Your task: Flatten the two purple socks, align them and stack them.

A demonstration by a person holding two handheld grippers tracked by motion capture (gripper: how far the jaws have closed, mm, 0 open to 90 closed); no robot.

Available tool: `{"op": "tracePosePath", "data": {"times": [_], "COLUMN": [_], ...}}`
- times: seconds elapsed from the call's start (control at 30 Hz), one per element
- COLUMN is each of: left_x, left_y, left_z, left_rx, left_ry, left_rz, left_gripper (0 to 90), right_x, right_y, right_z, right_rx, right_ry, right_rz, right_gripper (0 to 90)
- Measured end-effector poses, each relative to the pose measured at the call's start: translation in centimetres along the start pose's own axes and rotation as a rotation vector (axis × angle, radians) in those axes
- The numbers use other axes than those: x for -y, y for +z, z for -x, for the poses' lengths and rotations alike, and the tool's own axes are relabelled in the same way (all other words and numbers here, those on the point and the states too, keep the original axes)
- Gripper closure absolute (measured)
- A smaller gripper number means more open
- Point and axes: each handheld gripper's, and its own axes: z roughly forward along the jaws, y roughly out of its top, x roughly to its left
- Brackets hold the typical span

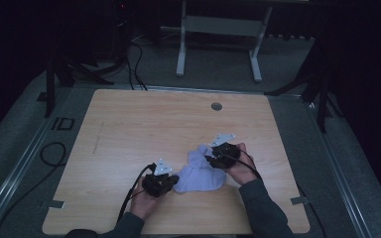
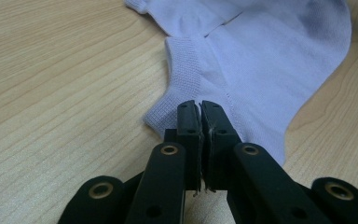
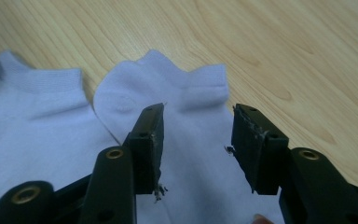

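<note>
- Here, two pale ankle socks (image 1: 201, 171) lie on the wooden table (image 1: 129, 129), near its front edge.
- The left gripper (image 2: 200, 109) is pinched tight on one sock's edge.
- The right gripper (image 3: 198, 126), half open, holds nothing; probably best centred over the second sock's (image 3: 186, 93) cuff before closing.

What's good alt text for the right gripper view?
The right claw hangs open over a pale lavender ankle sock, jaws apart with fabric showing between them and no pad pressing on it. A second matching sock lies beside it at the left, both on a light wood table.
</note>
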Motion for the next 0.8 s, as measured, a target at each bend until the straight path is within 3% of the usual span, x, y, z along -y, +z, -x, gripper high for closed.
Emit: {"op": "tracePosePath", "data": {"times": [0.17, 0.4, 0.53, 0.6, 0.7, 0.8], "left_x": [0.0, 0.0, 0.0, 0.0, 0.0, 0.0], "left_y": [0.0, 0.0, 0.0, 0.0, 0.0, 0.0], "left_z": [0.0, 0.0, 0.0, 0.0, 0.0, 0.1], "left_rx": [0.000, 0.001, 0.000, 0.000, 0.001, -0.002], "left_ry": [-0.001, -0.002, -0.001, -0.002, -0.002, -0.002], "left_rz": [0.000, 0.001, 0.000, 0.000, 0.000, 0.001], "left_gripper": [87.0, 86.7, 86.7, 86.6, 86.6, 86.4], "right_x": [-1.0, -1.5, -1.3, -1.3, -1.3, -1.5], "right_y": [1.4, 3.3, 4.5, 4.7, 4.7, 4.7], "right_z": [-0.2, -0.1, 0.2, 0.5, 0.5, 0.7], "right_rx": [-0.048, -0.134, -0.163, -0.187, -0.183, -0.172], "right_ry": [-0.060, -0.058, -0.026, 0.027, 0.052, 0.067], "right_rz": [-0.046, -0.077, -0.122, -0.117, -0.124, -0.133], "right_gripper": [55.6, 49.1, 45.6, 46.5, 47.6, 55.5]}}
